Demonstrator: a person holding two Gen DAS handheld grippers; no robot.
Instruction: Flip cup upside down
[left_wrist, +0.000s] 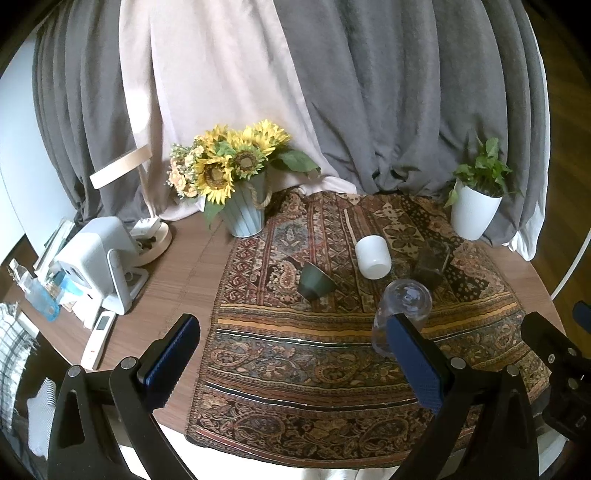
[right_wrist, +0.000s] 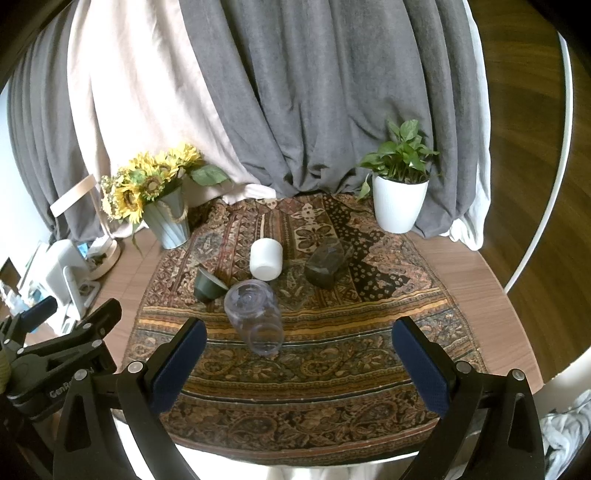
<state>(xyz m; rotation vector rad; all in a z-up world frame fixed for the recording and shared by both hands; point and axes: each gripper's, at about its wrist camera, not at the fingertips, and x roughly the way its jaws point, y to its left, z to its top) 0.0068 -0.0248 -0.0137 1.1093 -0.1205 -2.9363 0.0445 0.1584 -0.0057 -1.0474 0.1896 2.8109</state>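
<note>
Several cups stand upside down on a patterned cloth (right_wrist: 332, 354): a clear plastic cup (right_wrist: 255, 315) nearest me, a white cup (right_wrist: 266, 258), a dark green cup (right_wrist: 207, 285) and a dark faceted glass cup (right_wrist: 327, 267). They also show in the left wrist view: clear cup (left_wrist: 400, 314), white cup (left_wrist: 373, 256), green cup (left_wrist: 316, 283), faceted cup (left_wrist: 430, 264). My left gripper (left_wrist: 291, 362) is open and empty above the cloth's front; its right finger overlaps the clear cup. My right gripper (right_wrist: 299, 365) is open and empty, just in front of the clear cup.
A sunflower pot (right_wrist: 168, 218) stands at the back left, a white plant pot (right_wrist: 399, 206) at the back right. Grey and pink curtains hang behind. A white device (left_wrist: 99, 258), a remote (left_wrist: 98, 339) and clutter fill the table's left side. The round wooden table (right_wrist: 491, 317) edge curves right.
</note>
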